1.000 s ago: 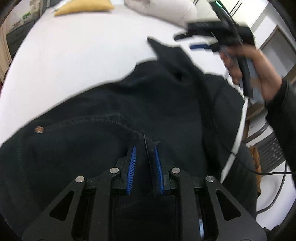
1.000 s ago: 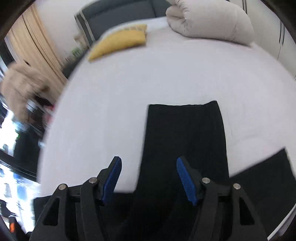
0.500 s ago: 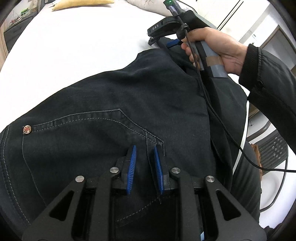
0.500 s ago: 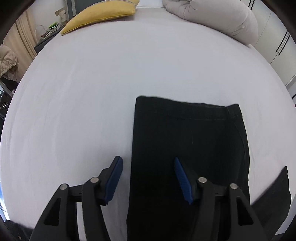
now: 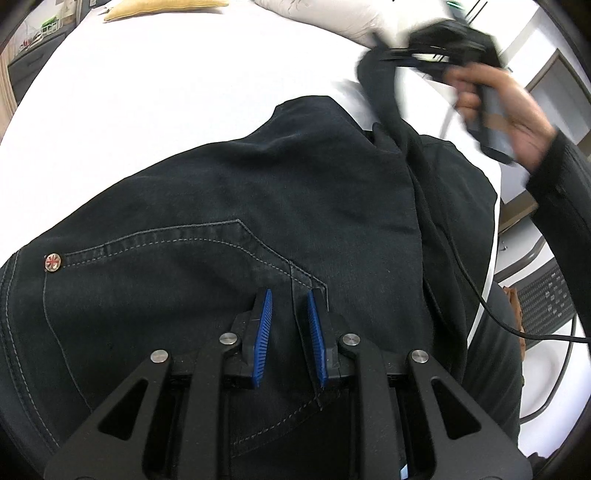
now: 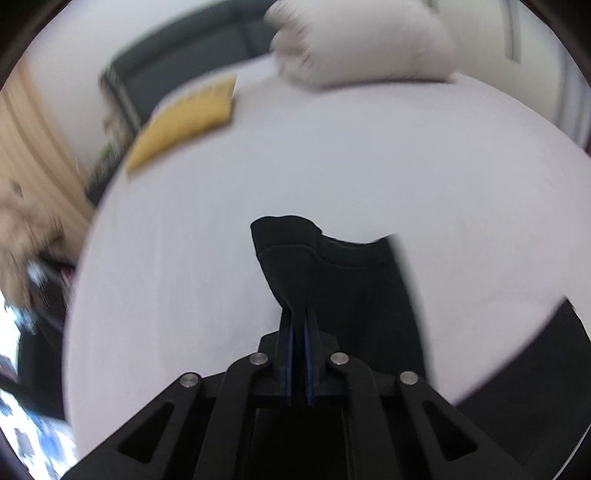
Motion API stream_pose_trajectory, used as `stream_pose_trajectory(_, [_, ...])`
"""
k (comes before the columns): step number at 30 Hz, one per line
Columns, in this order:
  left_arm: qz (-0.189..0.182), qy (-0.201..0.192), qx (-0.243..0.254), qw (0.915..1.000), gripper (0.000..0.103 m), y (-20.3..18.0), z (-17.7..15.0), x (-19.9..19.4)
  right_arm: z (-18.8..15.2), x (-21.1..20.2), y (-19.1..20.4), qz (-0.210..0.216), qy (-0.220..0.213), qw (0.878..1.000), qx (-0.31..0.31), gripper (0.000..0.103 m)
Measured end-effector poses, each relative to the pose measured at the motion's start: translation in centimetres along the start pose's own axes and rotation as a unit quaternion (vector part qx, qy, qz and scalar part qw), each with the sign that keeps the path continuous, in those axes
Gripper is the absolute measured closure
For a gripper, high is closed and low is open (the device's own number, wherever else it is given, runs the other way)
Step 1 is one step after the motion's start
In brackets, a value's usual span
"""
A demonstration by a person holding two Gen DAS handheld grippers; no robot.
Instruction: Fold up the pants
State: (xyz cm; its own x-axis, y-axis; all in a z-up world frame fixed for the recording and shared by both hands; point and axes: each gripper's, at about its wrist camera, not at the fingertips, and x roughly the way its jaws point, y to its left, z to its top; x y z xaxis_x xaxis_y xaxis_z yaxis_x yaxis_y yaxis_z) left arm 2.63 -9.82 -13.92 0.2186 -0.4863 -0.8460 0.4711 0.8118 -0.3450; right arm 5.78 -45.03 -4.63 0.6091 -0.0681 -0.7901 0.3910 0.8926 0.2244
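Left wrist view first. Dark denim pants [image 5: 258, 206] spread wide across the white bed [image 5: 155, 88], waist end close to the lens, pale stitching curving round a pocket, one metal rivet [image 5: 52, 263] glinting at the pocket corner. Left gripper [image 5: 289, 321] low over the fly seam, blue ribbed fingers [image 5: 263, 325] narrowly parted with the seam ridge running between them; pinching or merely resting on the cloth, cannot tell. Far right, right gripper [image 5: 413, 59] blurred, a dark leg end draped from it and raised off the bed. Yellow pillow [image 5: 162, 5] and a pale rolled duvet [image 5: 332, 14] at the far edge.

Right wrist view now. Fingers [image 6: 290, 354] pressed together on a bunch of black cloth, hem [image 6: 295, 243] fanning upward above the tips, its stitched edge visible. Leg fabric hanging heavy and limp, thick denim, matte. Smooth white sheet beneath, much of the frame smeared by blur.

Progress, by judgement: early to middle. Legs apparently laid one on the other, leg end lifted, probably for the fold toward the waist. Left to do: carrying the hem over, laying it flat, smoothing, perhaps one more fold.
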Motion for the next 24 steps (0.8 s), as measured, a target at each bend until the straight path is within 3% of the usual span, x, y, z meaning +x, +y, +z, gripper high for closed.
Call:
stream_pose_trajectory(4, [0.005,0.004,-0.001,1.0000,0.084,-0.1,0.3,0.2,-0.2,-6.6,-7.9,0.037,-0.059,0.993,0.096,0.097])
stream_pose_trajectory(8, [0.013,0.009,-0.002,0.9999,0.084,-0.5,0.5,0.6,-2.9,-10.8,-17.6,0.053,-0.103,0.973,0.202,0.097])
stream_pose_trajectory(11, [0.020,0.013,-0.001,0.9997,0.084,-0.9,0.7,0.9,-6.0,-11.1,-22.1,0.051,-0.097,0.957,0.269,0.097])
stream_pose_trajectory(14, [0.031,0.017,0.004,0.9994,0.084,-1.4,0.7,1.2,-10.8,-10.6,-26.8,0.063,-0.090,0.932,0.344,0.092])
stream_pose_trajectory(15, [0.034,0.018,0.004,0.9993,0.083,-1.6,0.7,1.3,-11.7,-10.4,-27.6,0.070,-0.090,0.926,0.360,0.089])
stream_pose_trajectory(16, [0.038,0.018,0.005,0.9991,0.083,-1.8,0.7,1.3,-12.5,-10.2,-28.1,0.079,-0.087,0.919,0.375,0.078])
stream_pose_trajectory(17, [0.041,0.019,0.005,0.9990,0.083,-1.9,0.7,1.4,-13.4,-9.9,-28.5,0.091,-0.082,0.912,0.391,0.057])
stream_pose_trajectory(19, [0.047,0.019,0.007,0.9987,0.083,-2.2,0.8,1.5,-14.3,-9.5,-28.4,0.118,-0.086,0.901,0.408,0.045])
stream_pose_trajectory(24, [0.053,0.019,0.009,0.9984,0.083,-2.9,0.9,1.8,-12.6,-8.5,-25.2,0.119,-0.083,0.908,0.392,0.039])
